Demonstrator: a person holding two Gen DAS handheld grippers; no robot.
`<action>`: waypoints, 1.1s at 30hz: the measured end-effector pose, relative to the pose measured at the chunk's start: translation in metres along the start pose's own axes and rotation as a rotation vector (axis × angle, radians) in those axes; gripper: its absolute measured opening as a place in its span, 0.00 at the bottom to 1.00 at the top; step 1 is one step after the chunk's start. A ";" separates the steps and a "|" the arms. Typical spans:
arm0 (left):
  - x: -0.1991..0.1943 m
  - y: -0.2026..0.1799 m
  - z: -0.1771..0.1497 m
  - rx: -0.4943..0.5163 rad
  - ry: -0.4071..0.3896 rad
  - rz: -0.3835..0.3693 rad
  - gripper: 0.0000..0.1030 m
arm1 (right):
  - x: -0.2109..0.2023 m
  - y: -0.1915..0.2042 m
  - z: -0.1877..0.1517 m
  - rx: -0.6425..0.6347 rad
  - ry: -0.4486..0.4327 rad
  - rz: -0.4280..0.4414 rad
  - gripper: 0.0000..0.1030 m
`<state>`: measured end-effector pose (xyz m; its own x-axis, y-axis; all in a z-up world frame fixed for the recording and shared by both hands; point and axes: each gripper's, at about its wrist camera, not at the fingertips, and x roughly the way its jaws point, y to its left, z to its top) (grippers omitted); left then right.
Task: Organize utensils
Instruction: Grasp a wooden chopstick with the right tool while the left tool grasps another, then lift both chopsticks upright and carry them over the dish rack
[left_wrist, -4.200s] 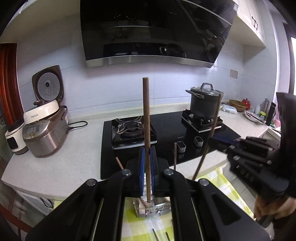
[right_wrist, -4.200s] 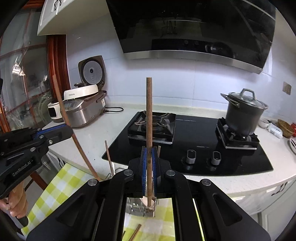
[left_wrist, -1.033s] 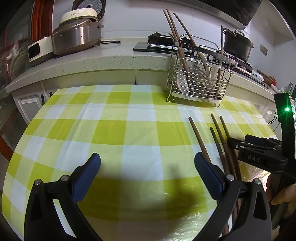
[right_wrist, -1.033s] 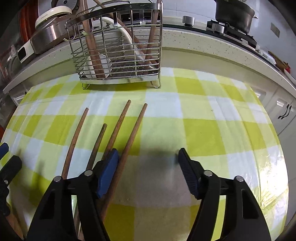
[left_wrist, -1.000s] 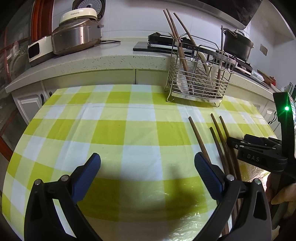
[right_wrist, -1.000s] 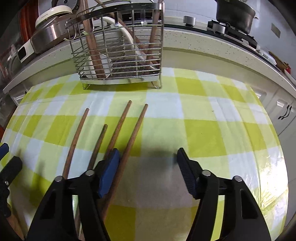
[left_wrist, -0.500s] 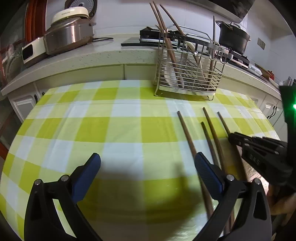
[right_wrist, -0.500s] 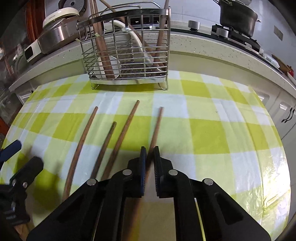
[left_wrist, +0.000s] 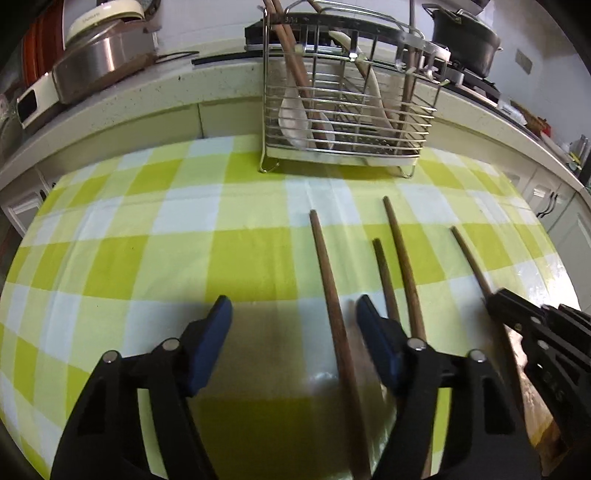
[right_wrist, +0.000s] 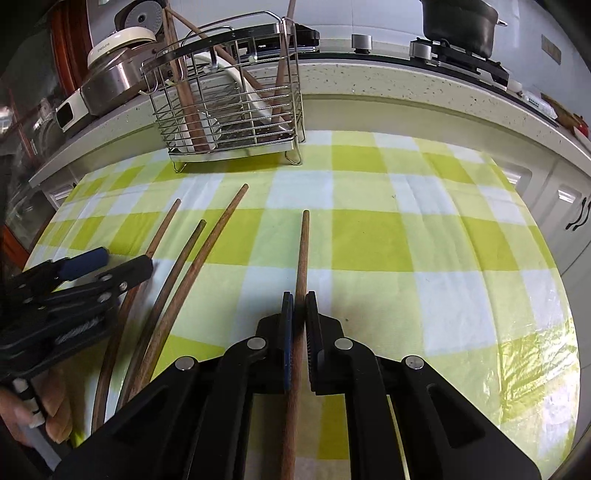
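Observation:
Several long wooden utensil handles lie on the green-checked tablecloth (left_wrist: 147, 258) in front of a wire utensil rack (left_wrist: 347, 110) (right_wrist: 229, 110). The rack holds more wooden handles and a white spoon (left_wrist: 295, 122). My left gripper (left_wrist: 295, 317) (right_wrist: 118, 262) is closing, with the leftmost handle (left_wrist: 332, 306) (right_wrist: 162, 229) lying between its blue pads, which do not touch it. My right gripper (right_wrist: 300, 299) (left_wrist: 495, 299) is shut on the rightmost handle (right_wrist: 303, 251) (left_wrist: 469, 258), which points toward the rack. Two more handles (left_wrist: 400, 258) (right_wrist: 218, 229) lie between them.
A speckled counter edge (right_wrist: 406, 92) runs behind the table, with a rice cooker (left_wrist: 99, 62) at the left and a dark pot (right_wrist: 458, 22) on the hob at the right. White cabinet doors (right_wrist: 569, 206) stand past the table's right edge.
My right gripper shut on the rightmost handle and drew it right, apart from the others. My left gripper moved right and forward over the leftmost handle, and its jaws narrowed.

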<state>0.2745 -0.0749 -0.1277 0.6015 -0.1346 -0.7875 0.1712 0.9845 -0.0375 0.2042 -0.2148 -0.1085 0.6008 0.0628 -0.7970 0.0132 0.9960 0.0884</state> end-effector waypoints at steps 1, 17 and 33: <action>0.001 0.000 0.001 0.002 -0.001 0.008 0.55 | -0.001 -0.002 -0.001 0.001 0.001 0.007 0.08; -0.002 -0.015 -0.003 0.119 -0.007 -0.004 0.09 | 0.003 -0.004 0.006 -0.025 0.032 0.029 0.09; -0.002 -0.014 -0.002 0.155 0.010 -0.017 0.06 | 0.008 0.000 0.012 -0.108 0.062 0.037 0.08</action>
<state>0.2695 -0.0879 -0.1268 0.5897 -0.1488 -0.7938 0.2998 0.9530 0.0440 0.2183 -0.2155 -0.1075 0.5487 0.0999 -0.8300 -0.0960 0.9938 0.0562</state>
